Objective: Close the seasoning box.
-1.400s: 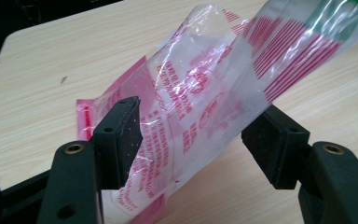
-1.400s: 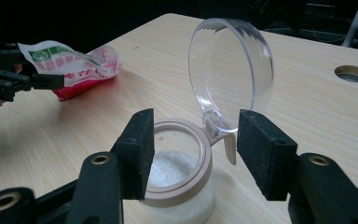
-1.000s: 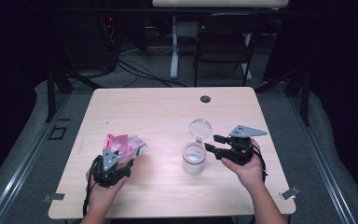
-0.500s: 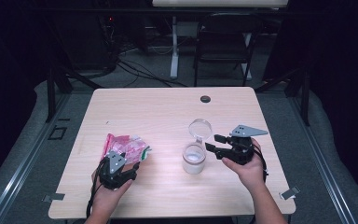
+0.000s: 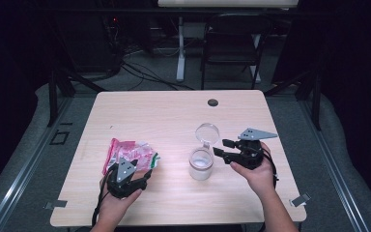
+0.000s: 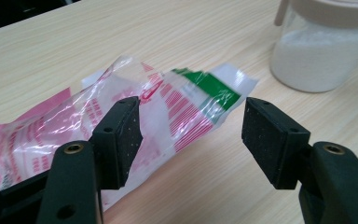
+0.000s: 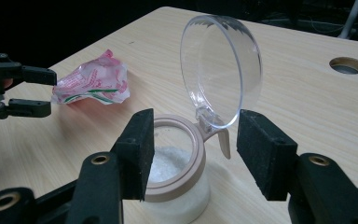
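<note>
A dark room surrounds a light wooden table (image 5: 174,125), with a folding chair (image 5: 234,46) and loose cables on the floor at the upper centre of the high view. A round grommet hole (image 5: 213,102) sits near the table's far edge. At the lower left of that view the left gripper (image 5: 125,181) rests in a hand, just below a crumpled plastic bag (image 5: 130,153) printed in red, pink and green, which lies flat on the table. In the left gripper view the jaws stand apart with the near end of the bag (image 6: 168,112) lying between and beyond them, the pads not pressing on it. At the centre right of the high view stands a jar (image 5: 201,164) holding white granules, its clear hinged lid (image 5: 207,132) raised upright. The right gripper (image 5: 224,147) is held level just right of the jar, pointing toward it. In the right gripper view its jaws are parted, framing the jar (image 7: 177,186) and lid hinge (image 7: 209,126) without contact.
</note>
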### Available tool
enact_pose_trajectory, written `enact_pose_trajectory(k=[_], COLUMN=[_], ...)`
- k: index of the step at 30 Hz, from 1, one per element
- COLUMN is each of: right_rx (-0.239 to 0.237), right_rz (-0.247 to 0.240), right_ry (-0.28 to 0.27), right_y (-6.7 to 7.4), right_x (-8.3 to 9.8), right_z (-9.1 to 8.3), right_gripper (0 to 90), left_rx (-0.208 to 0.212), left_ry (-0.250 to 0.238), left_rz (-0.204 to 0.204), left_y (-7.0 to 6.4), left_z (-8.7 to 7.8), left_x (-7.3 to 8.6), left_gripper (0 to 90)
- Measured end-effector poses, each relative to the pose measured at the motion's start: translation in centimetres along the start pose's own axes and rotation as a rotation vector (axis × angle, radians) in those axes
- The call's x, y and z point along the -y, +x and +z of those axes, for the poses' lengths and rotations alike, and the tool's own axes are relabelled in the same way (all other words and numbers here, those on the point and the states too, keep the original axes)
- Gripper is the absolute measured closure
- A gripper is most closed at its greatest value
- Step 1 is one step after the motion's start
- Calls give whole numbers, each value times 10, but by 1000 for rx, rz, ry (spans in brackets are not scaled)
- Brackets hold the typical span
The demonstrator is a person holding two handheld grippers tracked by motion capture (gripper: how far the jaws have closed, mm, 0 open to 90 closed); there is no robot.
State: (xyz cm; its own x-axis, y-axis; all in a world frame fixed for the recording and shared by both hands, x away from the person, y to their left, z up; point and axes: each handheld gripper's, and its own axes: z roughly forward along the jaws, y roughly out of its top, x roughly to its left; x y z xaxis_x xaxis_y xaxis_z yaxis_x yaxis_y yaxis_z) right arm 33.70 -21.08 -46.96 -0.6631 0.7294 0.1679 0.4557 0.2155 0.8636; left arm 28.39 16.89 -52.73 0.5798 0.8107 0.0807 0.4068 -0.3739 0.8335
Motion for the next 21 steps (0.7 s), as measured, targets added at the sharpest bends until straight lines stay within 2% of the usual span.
enact_pose_trajectory(k=[5, 10, 13, 15, 21], right_rx=[-2, -4, -9, 5, 26], right_rz=[9, 10, 14, 1, -5], right_ry=[3, 26, 42, 63, 61], right_y=[-2, -5, -5, -5, -7], right_x=[-1, -3, -4, -6, -18], right_z=[1, 3, 6, 7, 5], right_gripper=[464, 464, 465, 465, 460], left_rx=[15, 24, 43, 51, 67], left_ry=[-19, -16, -21, -25, -30], left_rz=[2, 18, 12, 7, 0], left_y=[-4, -7, -6, -5, -2], left_z=[-1, 1, 4, 7, 16], left_x=[-4, -9, -13, -15, -23], left_gripper=[378, 379, 379, 379, 383])
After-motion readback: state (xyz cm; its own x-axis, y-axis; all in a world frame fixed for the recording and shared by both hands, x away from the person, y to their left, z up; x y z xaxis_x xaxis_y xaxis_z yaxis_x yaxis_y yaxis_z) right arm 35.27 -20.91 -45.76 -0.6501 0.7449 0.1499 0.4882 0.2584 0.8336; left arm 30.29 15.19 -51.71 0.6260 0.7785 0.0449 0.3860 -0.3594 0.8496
